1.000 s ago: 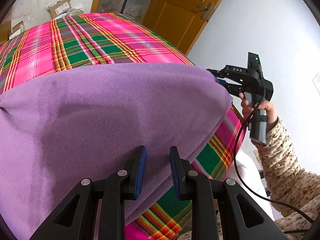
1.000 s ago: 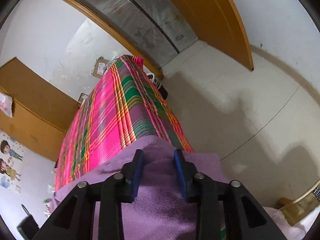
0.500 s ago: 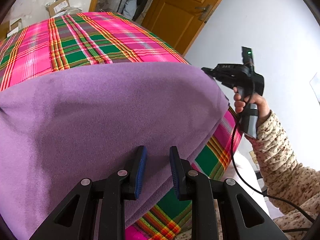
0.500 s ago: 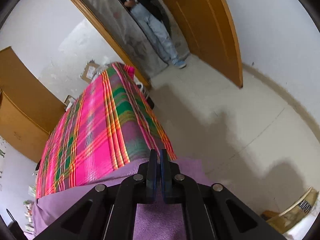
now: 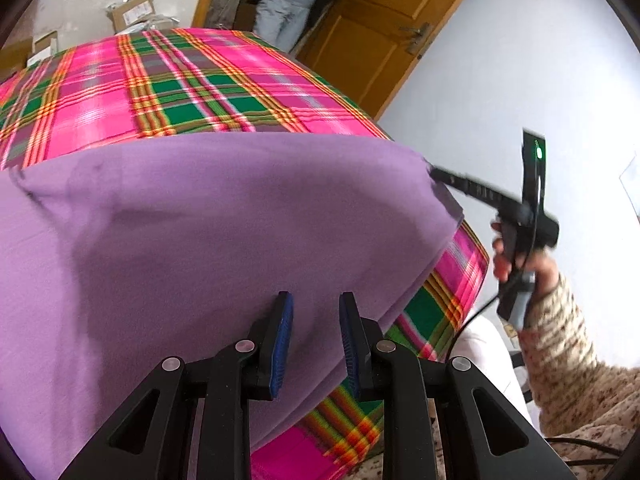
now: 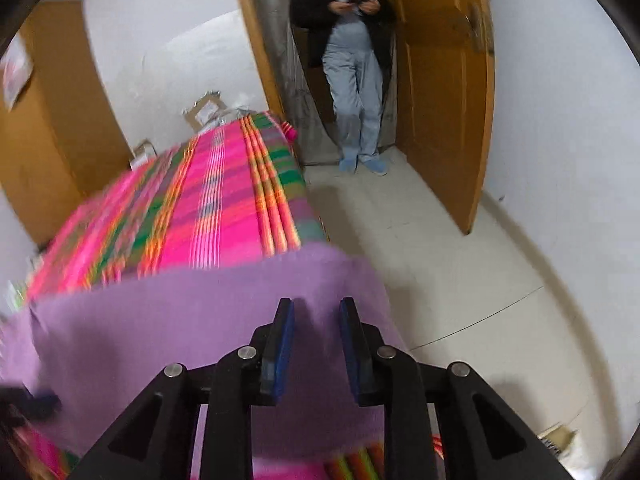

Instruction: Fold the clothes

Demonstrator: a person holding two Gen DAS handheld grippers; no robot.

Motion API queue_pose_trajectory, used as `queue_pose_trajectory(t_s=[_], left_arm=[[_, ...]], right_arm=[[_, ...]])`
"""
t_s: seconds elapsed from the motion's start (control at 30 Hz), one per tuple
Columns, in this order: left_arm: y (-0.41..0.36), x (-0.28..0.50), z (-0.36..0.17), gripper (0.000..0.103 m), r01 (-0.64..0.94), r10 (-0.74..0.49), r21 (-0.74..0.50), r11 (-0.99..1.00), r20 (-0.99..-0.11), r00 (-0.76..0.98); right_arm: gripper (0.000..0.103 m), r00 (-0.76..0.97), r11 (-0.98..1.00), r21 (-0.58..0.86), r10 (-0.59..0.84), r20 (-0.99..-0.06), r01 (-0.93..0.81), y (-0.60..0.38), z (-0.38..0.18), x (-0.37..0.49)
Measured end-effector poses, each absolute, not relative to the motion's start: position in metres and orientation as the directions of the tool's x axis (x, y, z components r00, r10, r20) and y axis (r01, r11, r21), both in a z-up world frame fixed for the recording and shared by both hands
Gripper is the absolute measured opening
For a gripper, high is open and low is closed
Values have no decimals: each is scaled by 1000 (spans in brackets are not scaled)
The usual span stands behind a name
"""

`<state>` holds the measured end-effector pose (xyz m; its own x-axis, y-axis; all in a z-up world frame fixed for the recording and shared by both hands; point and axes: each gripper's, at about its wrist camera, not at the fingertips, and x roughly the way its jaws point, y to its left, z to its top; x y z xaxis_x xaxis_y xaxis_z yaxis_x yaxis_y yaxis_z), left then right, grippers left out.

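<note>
A purple cloth point(image 5: 200, 240) lies spread over a bed with a pink and green plaid cover point(image 5: 200, 88). My left gripper point(image 5: 316, 308) hovers over the cloth's near edge, open, with nothing pinched between its blue pads. In the left wrist view my right gripper point(image 5: 438, 174) reaches the cloth's right corner, held by a hand in a speckled sleeve point(image 5: 560, 340). In the right wrist view the right gripper point(image 6: 316, 312) has its jaws opening; the purple cloth point(image 6: 180, 320) lies below and between them, and the pads do not press on it.
A person point(image 6: 352, 60) stands in the doorway beyond the bed's far end, beside an open wooden door point(image 6: 440, 80). Cardboard boxes point(image 5: 132, 10) sit behind the bed. Pale floor point(image 6: 440, 260) runs along the bed's right side.
The right gripper was shut half a second ago and now stands with its jaws apart; it has rolled and swung toward the doorway. A person has come into the doorway.
</note>
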<state>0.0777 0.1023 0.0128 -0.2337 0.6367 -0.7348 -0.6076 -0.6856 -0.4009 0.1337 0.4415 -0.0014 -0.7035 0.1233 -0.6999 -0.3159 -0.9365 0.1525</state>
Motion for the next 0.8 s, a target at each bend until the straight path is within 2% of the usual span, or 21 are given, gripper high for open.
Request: queue_pose_trajectory(t_s=[0.23, 0.4, 0.47, 0.63, 0.8], left_arm=[[65, 85, 10, 24, -576, 618, -392, -717, -740, -266], [30, 84, 9, 24, -523, 601, -396, -755, -736, -311], [16, 85, 7, 24, -505, 603, -408, -761, -732, -318], [-19, 92, 6, 24, -474, 595, -412, -778, -727, -343], [-61, 89, 6, 24, -391, 539, -393, -832, -738, -405]], right_arm=[[24, -708, -921, 91, 226, -669, -380, 413, 8, 161], [24, -757, -963, 96, 134, -640, -252, 361, 20, 151], [24, -741, -974, 93, 91, -665, -204, 341, 14, 144], [24, -712, -985, 29, 102, -695, -169, 301, 8, 136], [24, -732, -998, 60, -40, -680, -2, 253, 12, 130]])
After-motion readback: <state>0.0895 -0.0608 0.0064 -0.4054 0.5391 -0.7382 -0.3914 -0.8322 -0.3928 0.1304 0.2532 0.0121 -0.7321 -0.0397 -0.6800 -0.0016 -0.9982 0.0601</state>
